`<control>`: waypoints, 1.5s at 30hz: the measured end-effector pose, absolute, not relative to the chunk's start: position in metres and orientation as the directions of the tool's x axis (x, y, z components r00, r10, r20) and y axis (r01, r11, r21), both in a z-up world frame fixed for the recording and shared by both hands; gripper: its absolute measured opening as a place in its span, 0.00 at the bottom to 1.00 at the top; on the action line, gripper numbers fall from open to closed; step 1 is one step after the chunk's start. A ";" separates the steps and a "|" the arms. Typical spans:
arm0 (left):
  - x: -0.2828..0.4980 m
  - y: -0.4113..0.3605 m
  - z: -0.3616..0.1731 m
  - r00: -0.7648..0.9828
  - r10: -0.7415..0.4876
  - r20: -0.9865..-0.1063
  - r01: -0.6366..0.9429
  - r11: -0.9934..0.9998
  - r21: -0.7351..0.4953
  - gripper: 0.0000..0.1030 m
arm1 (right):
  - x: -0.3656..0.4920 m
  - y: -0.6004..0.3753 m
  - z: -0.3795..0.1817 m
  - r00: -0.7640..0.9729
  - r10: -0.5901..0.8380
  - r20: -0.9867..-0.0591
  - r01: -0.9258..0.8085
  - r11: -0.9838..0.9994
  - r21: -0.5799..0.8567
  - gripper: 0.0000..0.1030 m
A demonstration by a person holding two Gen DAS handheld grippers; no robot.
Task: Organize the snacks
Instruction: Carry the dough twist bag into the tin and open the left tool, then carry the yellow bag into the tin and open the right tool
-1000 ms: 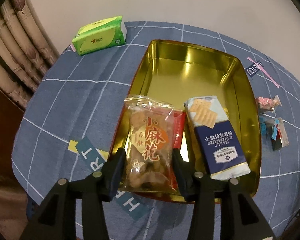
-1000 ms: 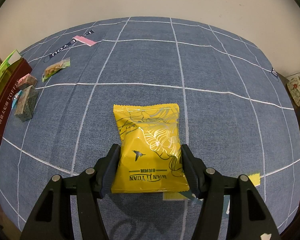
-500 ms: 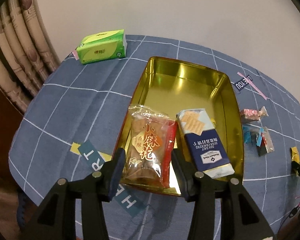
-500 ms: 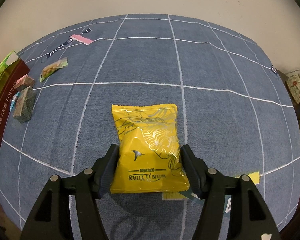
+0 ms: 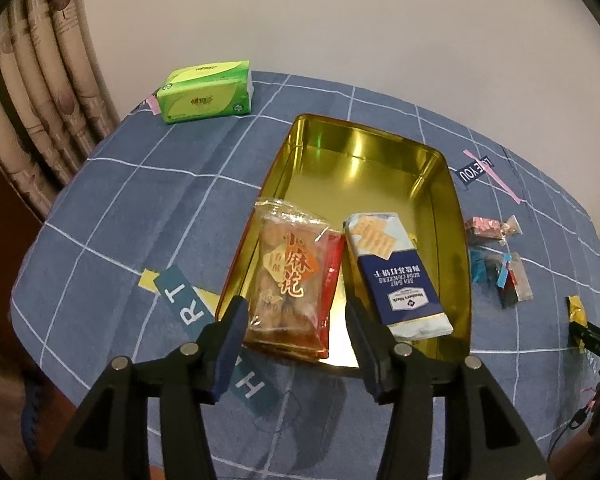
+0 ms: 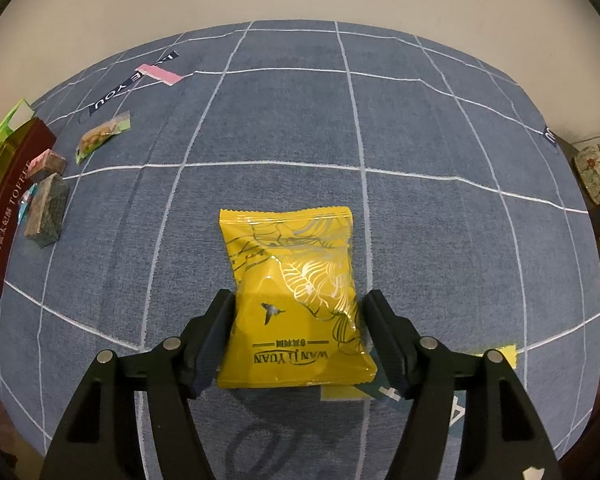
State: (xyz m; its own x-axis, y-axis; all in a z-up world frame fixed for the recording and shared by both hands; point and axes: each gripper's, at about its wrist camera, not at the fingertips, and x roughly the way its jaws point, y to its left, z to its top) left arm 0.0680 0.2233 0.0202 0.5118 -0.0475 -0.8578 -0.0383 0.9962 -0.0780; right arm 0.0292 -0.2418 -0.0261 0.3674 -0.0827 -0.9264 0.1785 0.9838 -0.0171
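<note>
Straddling the yellow snack pouch (image 6: 296, 300) that lies flat on the blue-clothed bench (image 6: 440, 128), the right claw (image 6: 298, 336) stands open, pads just clear of its sides; light, puffy and slick, it wants a gentle pinch across the near half.

yellow packet (image 6: 296, 300): "wan li yuan". tin's side (image 6: 8, 204): "toffee". blue cracker pack (image 5: 396, 276): "sea salt soda crackers". tablecloth (image 5: 475, 171): "you".
</note>
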 end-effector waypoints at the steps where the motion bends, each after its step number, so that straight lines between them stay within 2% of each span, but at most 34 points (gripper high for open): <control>1: 0.068 0.224 0.020 0.511 -0.048 -0.859 -0.042 0.996 -0.081 0.50 | 0.029 -0.241 -0.026 0.368 -0.085 -0.926 0.181 0.983 -0.019 0.58; 3: 0.066 0.227 0.020 0.511 -0.037 -0.859 -0.060 0.995 -0.078 0.50 | 0.029 -0.238 -0.025 0.369 -0.088 -0.925 0.180 0.983 -0.022 0.55; 12: 0.056 0.242 0.023 0.511 -0.034 -0.859 -0.120 0.987 -0.110 0.50 | 0.028 -0.234 -0.024 0.361 -0.106 -0.926 0.226 0.974 -0.023 0.53; 25: 0.038 0.265 0.024 0.515 0.019 -0.857 -0.226 0.967 -0.114 0.57 | 0.033 -0.205 0.002 0.405 -0.088 -0.910 0.276 0.961 0.030 0.50; 33: 0.031 0.270 0.029 0.527 0.083 -0.846 -0.254 0.965 -0.063 0.57 | 0.049 -0.126 0.030 0.441 0.021 -0.897 0.115 0.990 0.079 0.50; 45: 0.020 0.289 0.029 0.508 0.116 -0.853 -0.325 0.943 -0.065 0.57 | 0.081 0.016 0.049 0.423 0.202 -0.883 -0.096 0.979 0.179 0.50</control>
State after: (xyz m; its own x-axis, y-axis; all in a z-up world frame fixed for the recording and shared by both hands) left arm 0.0197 0.2892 0.0285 0.5081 0.1162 -0.8534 -0.3253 0.9433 -0.0652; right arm 0.0807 0.0159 0.0487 0.4232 0.2025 -0.8831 -0.0960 0.9792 0.1785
